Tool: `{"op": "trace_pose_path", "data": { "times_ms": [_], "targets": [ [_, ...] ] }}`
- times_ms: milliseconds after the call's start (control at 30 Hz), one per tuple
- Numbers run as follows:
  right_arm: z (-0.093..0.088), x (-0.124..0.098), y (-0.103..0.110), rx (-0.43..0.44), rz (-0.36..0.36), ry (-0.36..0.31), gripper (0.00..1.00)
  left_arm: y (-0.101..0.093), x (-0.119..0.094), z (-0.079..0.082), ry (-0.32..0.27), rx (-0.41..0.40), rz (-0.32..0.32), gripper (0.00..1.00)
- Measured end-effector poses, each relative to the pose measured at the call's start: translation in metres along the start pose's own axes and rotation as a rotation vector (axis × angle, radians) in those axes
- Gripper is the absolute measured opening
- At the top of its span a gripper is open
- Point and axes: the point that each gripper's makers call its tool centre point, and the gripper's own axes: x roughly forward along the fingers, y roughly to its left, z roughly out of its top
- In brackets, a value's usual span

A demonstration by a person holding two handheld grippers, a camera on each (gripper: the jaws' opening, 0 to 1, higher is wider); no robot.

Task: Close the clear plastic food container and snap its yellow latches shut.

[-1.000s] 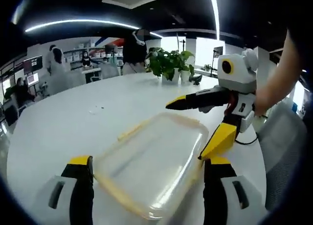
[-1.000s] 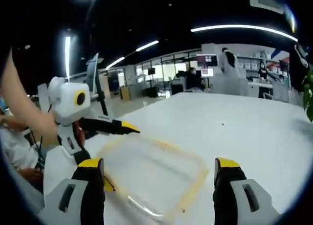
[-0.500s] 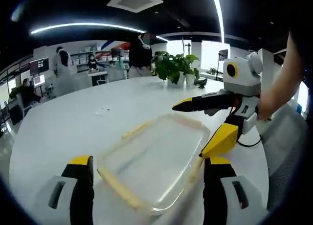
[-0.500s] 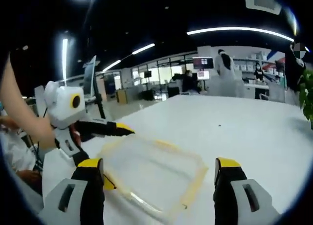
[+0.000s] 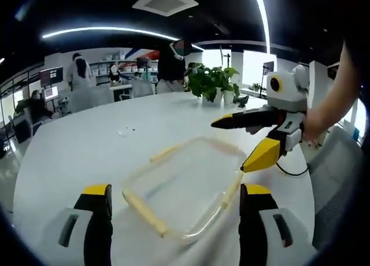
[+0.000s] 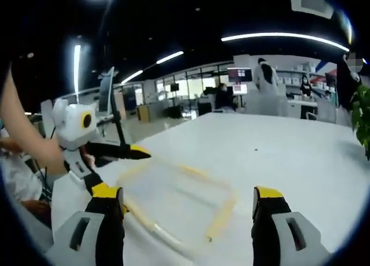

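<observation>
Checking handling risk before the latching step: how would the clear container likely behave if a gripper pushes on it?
The clear container looks empty and thin-walled, so probably light. It sits flat on a smooth white table, so a push would likely slide it, not tip it. Its glossy plastic may be slippery for the jaws.

Open-plan office around a white worktop

A broad white worktop stands under a dark ceiling with long light strips and a square vent. Potted plants sit at its far edge. Beyond are desks, a wall screen, bright windows and several people.
</observation>
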Motion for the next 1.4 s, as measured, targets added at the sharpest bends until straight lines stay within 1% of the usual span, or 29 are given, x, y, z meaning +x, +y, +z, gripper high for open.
{"op": "trace_pose_path", "data": {
  "times_ms": [167,267,467,800,933,1067,1233,1267,1400],
  "targets": [
    [-0.002,-0.006,0.001,0.0,-0.002,0.006,0.92,-0.002,-0.007,-0.003,0.001,-0.017,0.014,0.91],
    [-0.003,-0.01,0.0,0.002,0.001,0.009,0.92,-0.004,-0.012,-0.001,-0.011,-0.031,0.021,0.91],
    [0.002,-0.018,-0.002,0.001,-0.009,0.007,0.92,-0.009,-0.017,-0.001,-0.008,-0.043,0.023,0.9],
    [0.002,-0.033,0.005,-0.014,0.004,0.015,0.91,-0.011,-0.038,0.0,-0.027,-0.092,0.052,0.9],
    [0.003,-0.038,0.006,-0.004,0.001,0.009,0.91,-0.01,-0.043,-0.002,-0.023,-0.092,0.06,0.89],
    [0.001,-0.042,0.008,0.011,-0.01,0.006,0.91,-0.01,-0.046,-0.005,-0.008,-0.074,0.052,0.89],
    [-0.004,-0.046,0.011,0.005,-0.011,0.016,0.91,-0.014,-0.053,-0.001,-0.024,-0.08,0.053,0.9],
    [-0.004,-0.047,0.014,-0.009,-0.006,0.021,0.91,-0.015,-0.054,-0.001,-0.026,-0.081,0.053,0.9],
    [-0.003,-0.049,0.014,-0.014,-0.008,0.023,0.91,-0.017,-0.056,-0.003,-0.028,-0.083,0.052,0.9]
  ]
}}
